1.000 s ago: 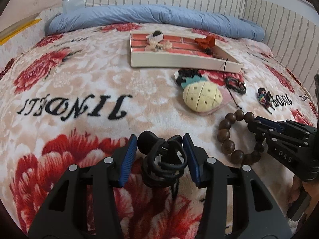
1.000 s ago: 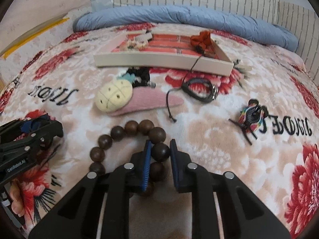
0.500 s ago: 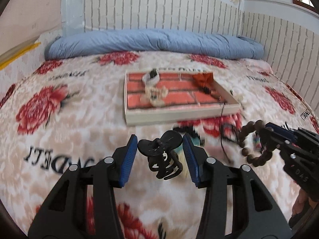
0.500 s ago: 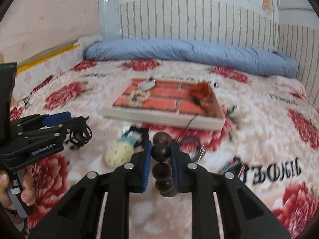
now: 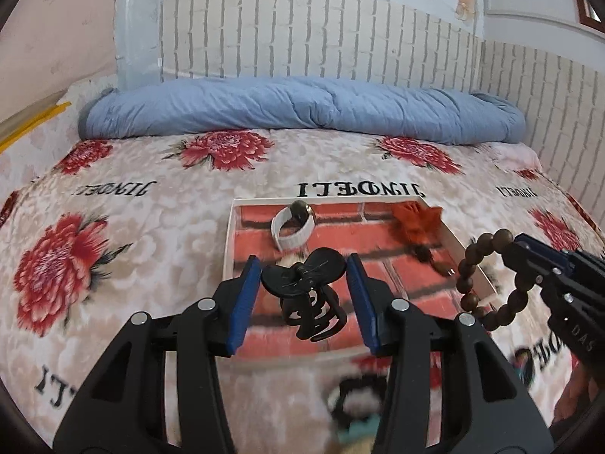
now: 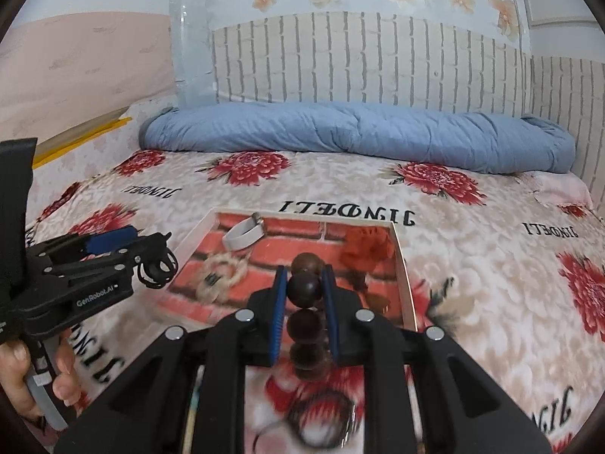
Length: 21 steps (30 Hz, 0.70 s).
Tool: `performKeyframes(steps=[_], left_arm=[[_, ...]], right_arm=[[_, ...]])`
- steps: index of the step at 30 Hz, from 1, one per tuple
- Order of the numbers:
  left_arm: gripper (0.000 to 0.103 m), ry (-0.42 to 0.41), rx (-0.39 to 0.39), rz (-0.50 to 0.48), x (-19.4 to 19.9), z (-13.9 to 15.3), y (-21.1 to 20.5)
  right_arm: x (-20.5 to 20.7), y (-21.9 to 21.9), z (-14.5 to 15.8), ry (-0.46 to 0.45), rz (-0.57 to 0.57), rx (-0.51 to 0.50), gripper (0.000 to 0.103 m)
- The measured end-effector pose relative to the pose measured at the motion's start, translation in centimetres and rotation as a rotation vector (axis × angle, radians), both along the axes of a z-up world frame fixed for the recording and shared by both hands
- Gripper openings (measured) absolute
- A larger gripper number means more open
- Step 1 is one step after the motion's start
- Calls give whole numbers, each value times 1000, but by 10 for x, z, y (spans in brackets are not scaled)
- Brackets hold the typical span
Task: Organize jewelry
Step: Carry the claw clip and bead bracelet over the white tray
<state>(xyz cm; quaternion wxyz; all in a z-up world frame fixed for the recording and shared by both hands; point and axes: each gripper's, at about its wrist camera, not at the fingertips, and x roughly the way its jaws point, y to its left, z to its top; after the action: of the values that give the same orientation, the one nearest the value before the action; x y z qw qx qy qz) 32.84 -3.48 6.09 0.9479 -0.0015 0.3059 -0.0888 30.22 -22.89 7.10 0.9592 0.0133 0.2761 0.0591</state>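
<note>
My left gripper [image 5: 304,276] is shut on a black claw hair clip [image 5: 308,295], held in the air over the near part of the brick-patterned tray [image 5: 229,234]. My right gripper [image 6: 304,287] is shut on a brown wooden bead bracelet [image 6: 304,289], whose beads hang down between the fingers. In the left wrist view the bracelet [image 5: 472,268] dangles from the right gripper [image 5: 516,246] above the tray's right rim. Inside the tray lie a white band ring [image 5: 291,227], an orange bow [image 5: 414,219] and a beige rope piece [image 6: 217,276].
The tray rests on a floral blanket [image 5: 113,227] covering a bed, with a rolled blue duvet [image 5: 302,106] along the far wall. A dark cord bracelet [image 6: 321,420] and other blurred pieces lie on the blanket near me. A hand [image 6: 22,378] grips the left tool.
Both grippers rose off the blanket with the clip and the bracelet and moved forward over the tray. The pineapple-shaped item and other loose pieces dropped out below the view.
</note>
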Motion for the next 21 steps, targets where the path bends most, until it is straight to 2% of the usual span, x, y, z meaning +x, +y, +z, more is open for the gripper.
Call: performKeyframes(steps=[9,13,15,21], left_arm=[[46,60,52,26,83,-57,-9],[46,71,106,18,98,-75,-15],[46,91,89,17,103,-78,-14],[46,105,85,46,106,-85,-11]], right_arm=[[79,-25,-55,82,-44,22,19],[94,-39,-80,136,-82,-1,19],[99,-46,-84,155,-92,22,19],[108,-41,-97,202,-129,-50,19]])
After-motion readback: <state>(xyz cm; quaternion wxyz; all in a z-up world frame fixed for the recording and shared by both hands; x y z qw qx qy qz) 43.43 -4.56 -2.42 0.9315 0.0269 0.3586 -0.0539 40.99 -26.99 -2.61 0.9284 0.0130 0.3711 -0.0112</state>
